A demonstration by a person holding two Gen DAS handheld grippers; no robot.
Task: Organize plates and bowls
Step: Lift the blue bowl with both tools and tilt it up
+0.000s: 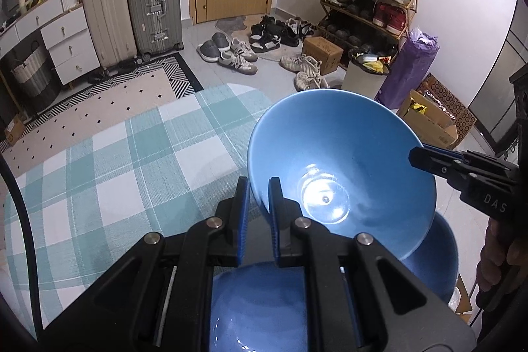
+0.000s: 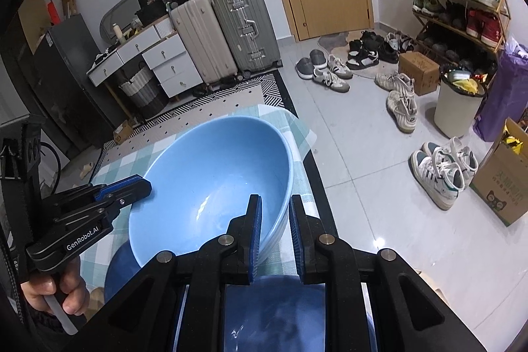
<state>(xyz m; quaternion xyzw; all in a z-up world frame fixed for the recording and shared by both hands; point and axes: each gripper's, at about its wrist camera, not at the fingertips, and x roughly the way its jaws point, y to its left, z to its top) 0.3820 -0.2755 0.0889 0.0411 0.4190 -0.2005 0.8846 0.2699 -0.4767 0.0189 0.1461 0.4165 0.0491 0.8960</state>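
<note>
- The left gripper (image 1: 258, 197) and right gripper (image 2: 275, 220) are each clenched on opposite rims of one light blue bowl (image 1: 340, 160), held tilted in the air above the checked tablecloth (image 1: 132, 160).
- Judging by this, the sorting is midway: darker blue dishes (image 1: 260, 309) sit below, near the cameras, probably the stack.
- Shoes (image 2: 442, 170), suitcases (image 1: 153, 5) and a bin (image 2: 457, 108) stand far off; nothing blocks the way.
</note>
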